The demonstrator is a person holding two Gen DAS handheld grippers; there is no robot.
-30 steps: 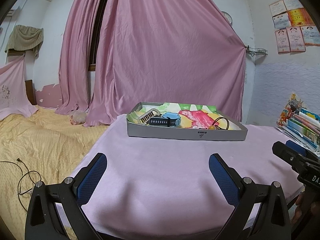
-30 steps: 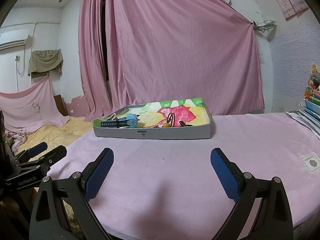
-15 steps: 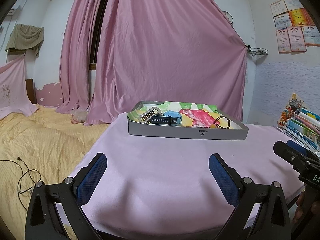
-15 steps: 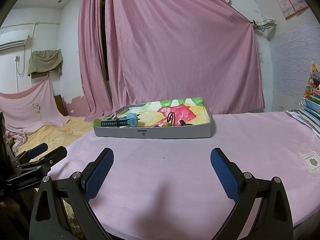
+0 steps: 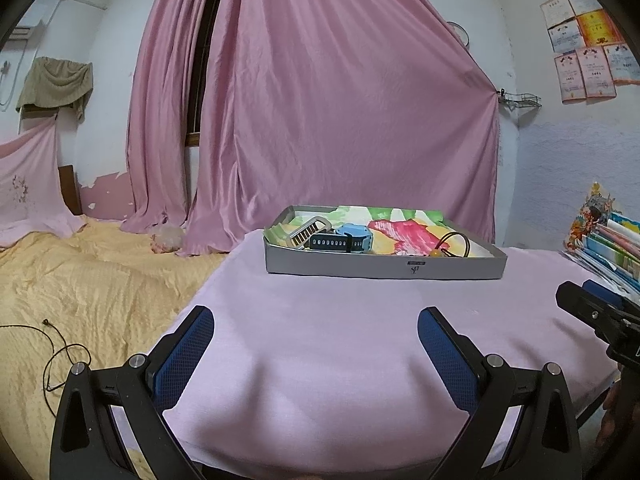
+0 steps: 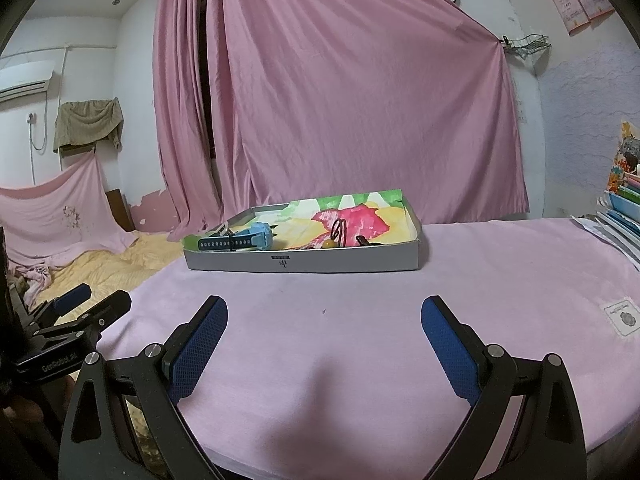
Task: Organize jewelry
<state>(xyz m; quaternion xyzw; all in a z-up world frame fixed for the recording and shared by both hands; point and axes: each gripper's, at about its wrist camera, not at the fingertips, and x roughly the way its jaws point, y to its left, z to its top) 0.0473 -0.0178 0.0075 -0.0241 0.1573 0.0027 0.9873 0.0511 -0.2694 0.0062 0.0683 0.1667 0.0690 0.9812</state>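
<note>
Grey tray (image 5: 384,269), floral lining; blue watch (image 5: 352,239), beaded cord (image 5: 452,245) inside

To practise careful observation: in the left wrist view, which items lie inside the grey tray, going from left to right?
Cream comb-like clip → blue watch with dark strap → dark cord loop with amber bead, all inside the grey tray.

A pink curtain (image 5: 340,128) hangs behind the pink-covered table (image 5: 340,340). Left of the table lies a yellow bedspread (image 5: 92,280) with a thin black cord (image 5: 60,354); stacked books (image 5: 612,252) sit at the table's right.
</note>
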